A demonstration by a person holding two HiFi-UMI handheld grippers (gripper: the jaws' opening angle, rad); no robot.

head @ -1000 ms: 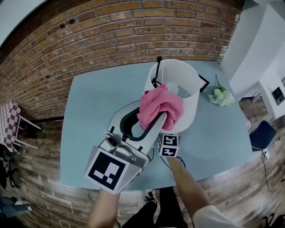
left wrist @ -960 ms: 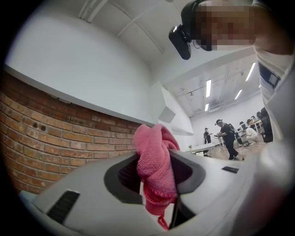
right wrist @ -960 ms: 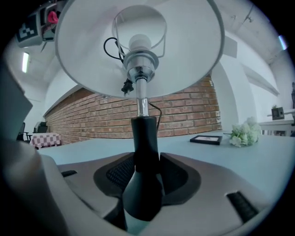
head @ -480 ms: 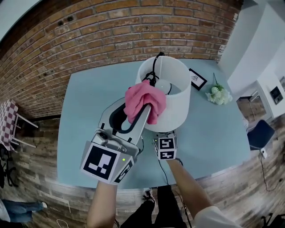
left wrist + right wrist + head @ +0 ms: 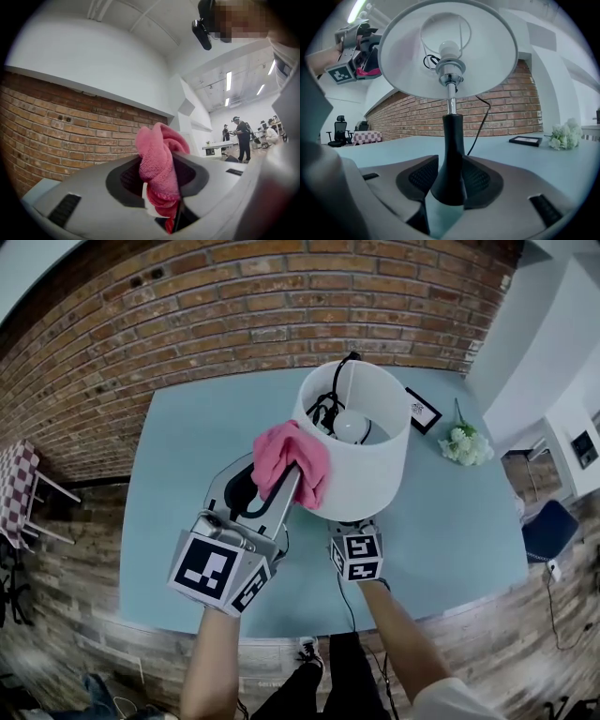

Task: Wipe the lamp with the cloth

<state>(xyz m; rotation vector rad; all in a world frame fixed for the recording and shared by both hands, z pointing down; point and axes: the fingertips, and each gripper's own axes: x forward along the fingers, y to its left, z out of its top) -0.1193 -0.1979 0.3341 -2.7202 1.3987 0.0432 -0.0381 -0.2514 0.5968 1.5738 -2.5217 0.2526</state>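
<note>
Two grippers split the job: the right gripper (image 5: 450, 185) sits low at 6 o'clock of the lamp (image 5: 361, 474), fingers (image 5: 485, 180) pinched on the black stem (image 5: 451, 140) just above the surface (image 5: 187, 484), prob. to stop the lamp tipping or sliding while it's rubbed. Those fingers have just been closing, w/ the stem between them and touching both pads. Meanwhile the left gripper (image 5: 159, 168) points about level, fingers (image 5: 89, 187) clamped on the pink cloth (image 5: 292, 457), which bunches out past the tips so soft fabric, not hard plastic, meets the lamp. It sits at 9 o'clock of the shade (image 5: 492, 51), by the outer wall near the top rim (contact looks likely in head view, can't be sure). The cloth is fluffy, terry-like and crumpled. The shade is a smooth white drum, open on top, w/ thin wire frame & frosted bulb (image 5: 352, 425) inside. The stem is glossy black, flaring toward the base, w/ a chrome neck above. A thin black cord (image 5: 479, 131) trails toward the brick wall (image 5: 206, 324). The surface is flat, matte, pale blue. A small black picture frame (image 5: 424, 412) & white flowers (image 5: 466, 443) lie at the lamp's 2–3 o'clock, well apart from it.
</note>
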